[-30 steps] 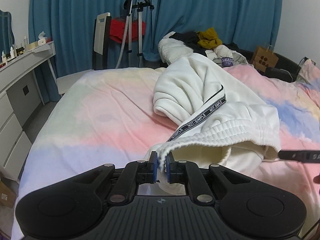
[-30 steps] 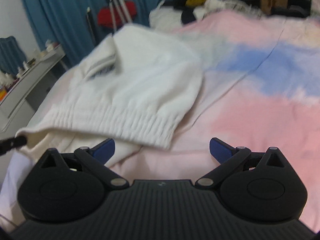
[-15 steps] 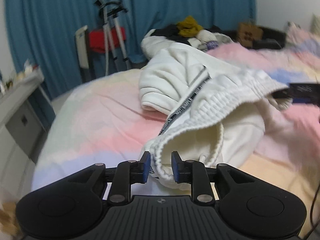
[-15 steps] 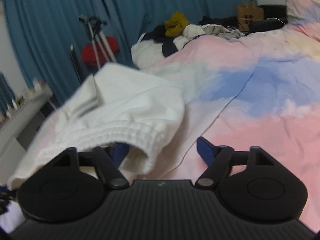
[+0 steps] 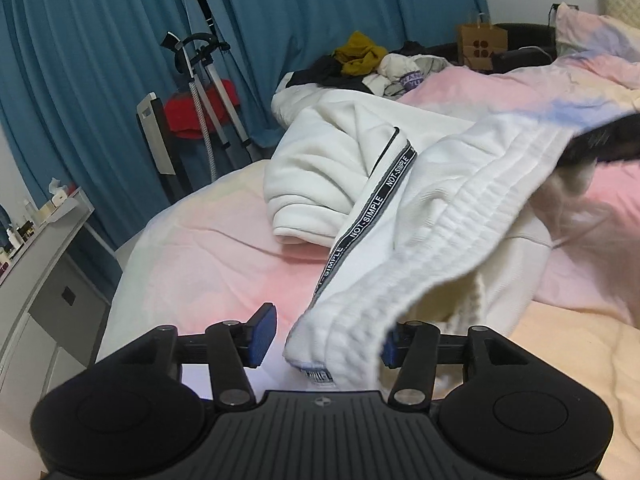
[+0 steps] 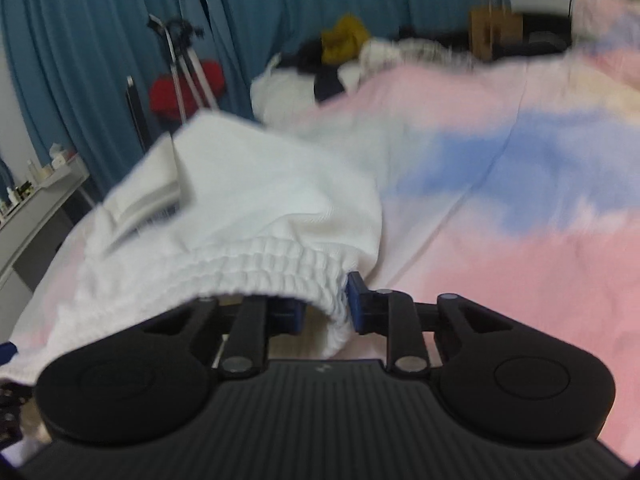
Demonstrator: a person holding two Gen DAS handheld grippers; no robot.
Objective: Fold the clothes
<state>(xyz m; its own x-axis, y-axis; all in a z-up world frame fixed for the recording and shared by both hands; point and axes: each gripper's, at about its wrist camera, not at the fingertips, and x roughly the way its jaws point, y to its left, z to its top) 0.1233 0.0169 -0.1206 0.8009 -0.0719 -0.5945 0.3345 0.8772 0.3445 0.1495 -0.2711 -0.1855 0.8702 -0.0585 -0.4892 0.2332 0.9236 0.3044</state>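
Note:
White sweatpants [image 5: 436,216] with a ribbed elastic waistband and a black "NOT-SIMPLE" side stripe lie on the pastel bedspread [image 5: 208,248]. My left gripper [image 5: 326,338] is open, and the left end of the waistband hangs loose between its blue pads. My right gripper [image 6: 326,314] is closed on the right end of the waistband [image 6: 280,264] and holds it lifted. In the left wrist view the right gripper [image 5: 600,140] shows as a dark blur at the far end of the waistband.
A pile of unfolded clothes [image 5: 368,68] lies at the far end of the bed. A garment steamer with a red base [image 5: 200,92] stands before blue curtains. A grey dresser [image 5: 44,264] with bottles is at left. A paper bag [image 5: 482,46] stands at back right.
My left gripper has opened and released the waistband end. My right gripper has closed on the other end and lifted it. Both views have tilted and swung.

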